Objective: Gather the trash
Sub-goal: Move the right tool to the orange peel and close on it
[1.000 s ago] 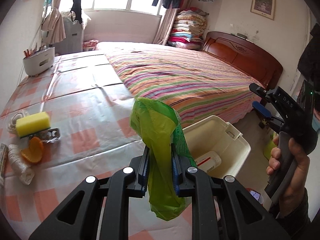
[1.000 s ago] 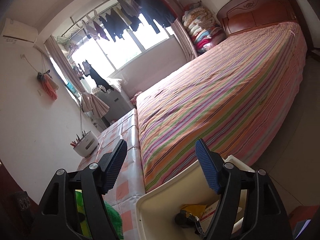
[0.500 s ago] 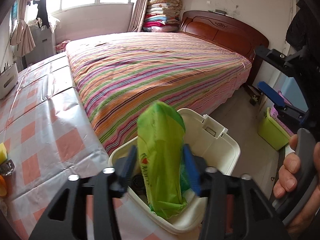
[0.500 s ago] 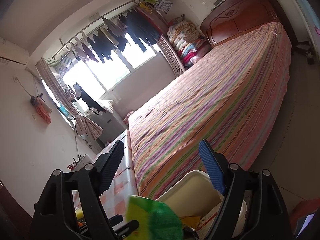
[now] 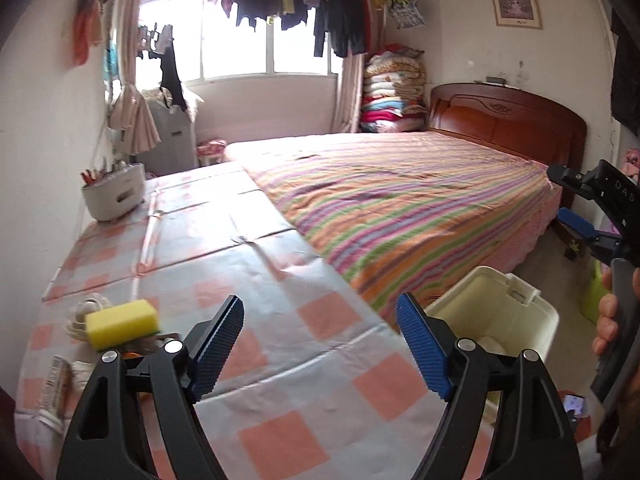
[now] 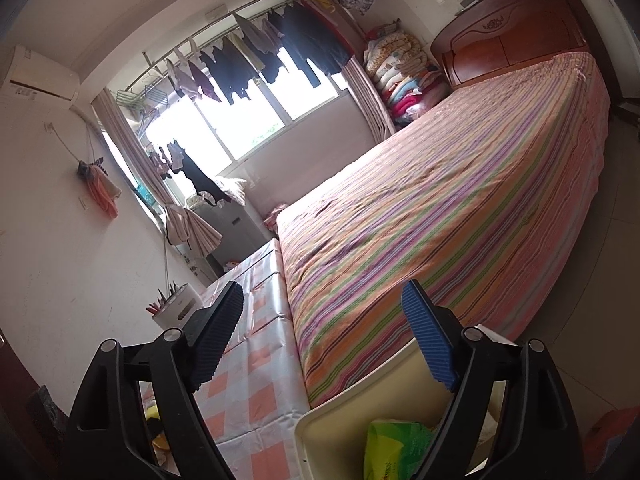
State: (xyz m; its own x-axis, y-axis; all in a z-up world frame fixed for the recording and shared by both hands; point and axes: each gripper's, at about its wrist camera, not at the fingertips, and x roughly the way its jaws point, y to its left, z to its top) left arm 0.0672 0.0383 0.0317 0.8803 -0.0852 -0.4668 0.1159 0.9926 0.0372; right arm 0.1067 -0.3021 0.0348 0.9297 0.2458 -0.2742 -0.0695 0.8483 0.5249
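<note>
My left gripper hangs over the checked table, its jaws opening with nothing between them. A cream plastic bin stands on the floor right of the table, by the bed. In the right wrist view a green plastic bag lies inside the bin. My right gripper is above the bin, its jaws opening and empty; in the left wrist view a hand holds the right gripper at the right edge. A yellow sponge, a ball of string and a wrapper lie at the table's near left.
A white caddy with pens stands at the table's far left by the wall. The striped bed runs along the table's right side. A phone and a green container sit on the floor at the right.
My left gripper opened and let go of the green bag over the bin, then swung back left over the table. The bag now lies in the bin. The right jaws widened a little.
</note>
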